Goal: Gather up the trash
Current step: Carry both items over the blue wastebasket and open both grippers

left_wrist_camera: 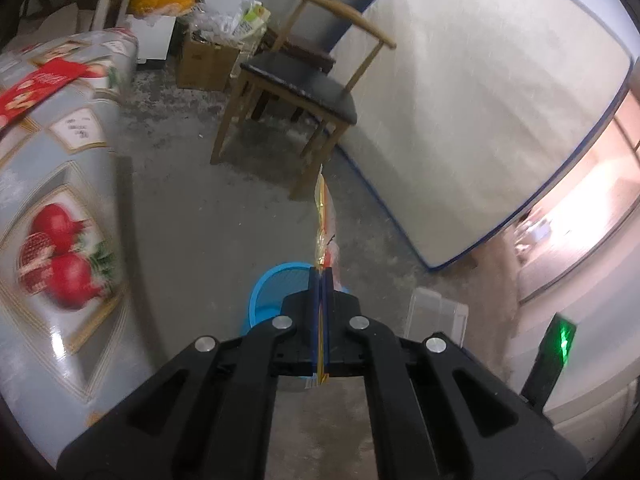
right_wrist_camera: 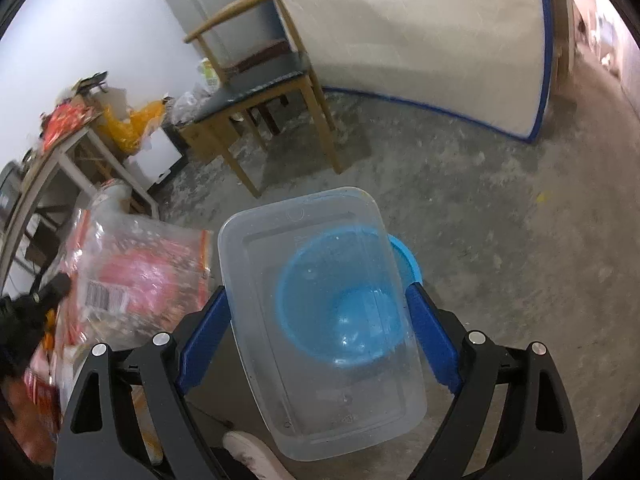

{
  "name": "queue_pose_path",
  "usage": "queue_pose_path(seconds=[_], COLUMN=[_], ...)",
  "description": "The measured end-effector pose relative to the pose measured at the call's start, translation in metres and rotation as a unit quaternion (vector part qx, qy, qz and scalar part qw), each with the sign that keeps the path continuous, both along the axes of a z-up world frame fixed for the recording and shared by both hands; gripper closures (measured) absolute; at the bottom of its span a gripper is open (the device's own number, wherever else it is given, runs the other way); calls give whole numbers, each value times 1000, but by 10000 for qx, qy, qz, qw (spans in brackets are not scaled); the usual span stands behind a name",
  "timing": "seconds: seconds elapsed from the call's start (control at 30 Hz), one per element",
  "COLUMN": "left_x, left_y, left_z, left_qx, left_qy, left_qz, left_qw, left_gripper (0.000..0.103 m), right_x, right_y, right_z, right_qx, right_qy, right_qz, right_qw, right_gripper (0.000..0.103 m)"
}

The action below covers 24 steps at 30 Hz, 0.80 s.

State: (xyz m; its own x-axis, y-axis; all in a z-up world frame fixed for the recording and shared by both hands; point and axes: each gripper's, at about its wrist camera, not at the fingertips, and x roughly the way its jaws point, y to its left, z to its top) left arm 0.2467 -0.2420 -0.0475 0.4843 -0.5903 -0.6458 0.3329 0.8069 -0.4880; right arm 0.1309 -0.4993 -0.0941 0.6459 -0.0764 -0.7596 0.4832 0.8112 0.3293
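The left gripper (left_wrist_camera: 320,276) pinches a wrapper (left_wrist_camera: 322,216) just above the blue bin (left_wrist_camera: 268,292); the right gripper (right_wrist_camera: 320,304), spread wide, clamps a clear tub (right_wrist_camera: 320,400) directly over that bin.

A wooden chair (left_wrist_camera: 294,80) is standing beside a leaning mattress (left_wrist_camera: 480,100); a cardboard box (left_wrist_camera: 204,62), seemingly cluttered, is sitting behind.

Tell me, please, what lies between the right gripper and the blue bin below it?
The clear plastic container, held in the right gripper. In the right wrist view the blue bin shows through it.
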Motion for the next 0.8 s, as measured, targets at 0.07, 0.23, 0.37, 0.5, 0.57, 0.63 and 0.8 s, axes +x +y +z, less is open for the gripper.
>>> queue_pose_path(seconds=[0.07,0.23,0.37,0.5,0.57,0.63,0.8], left_x=[13,43,56,52,52,49,34], left_y=[-24,-82,-103,-95,-91,-86,-70], left_z=[-10,-41,-65,-72,-69,-64,-40], left_qx=[162,410,728,712,672,640,485], left_qy=[34,144,439,535,511,475,376], left_qz=[-28,-234,-204,-132,-123,-124,-158], left_qw=[9999,9988,9962,9959,9964,9967,9980], left_gripper=[103,71,55,50,50,50,50], right_x=[19,67,94,93,87,79,61], right_y=[-13,-51,-63,-71,-71,-71,-63], right_z=[-10,-36,-65,-88,-94,-96,-90], right_qx=[139,391,371,551,643,685,481], right_qy=[29,-129,137,188,163,121,87], right_qz=[-51,-311,-462,-621,-663,-666,-557], right_qw=[9999,9987,9981,9964,9956,9954,9972], right_gripper=[18,15,14,14,14,14,14])
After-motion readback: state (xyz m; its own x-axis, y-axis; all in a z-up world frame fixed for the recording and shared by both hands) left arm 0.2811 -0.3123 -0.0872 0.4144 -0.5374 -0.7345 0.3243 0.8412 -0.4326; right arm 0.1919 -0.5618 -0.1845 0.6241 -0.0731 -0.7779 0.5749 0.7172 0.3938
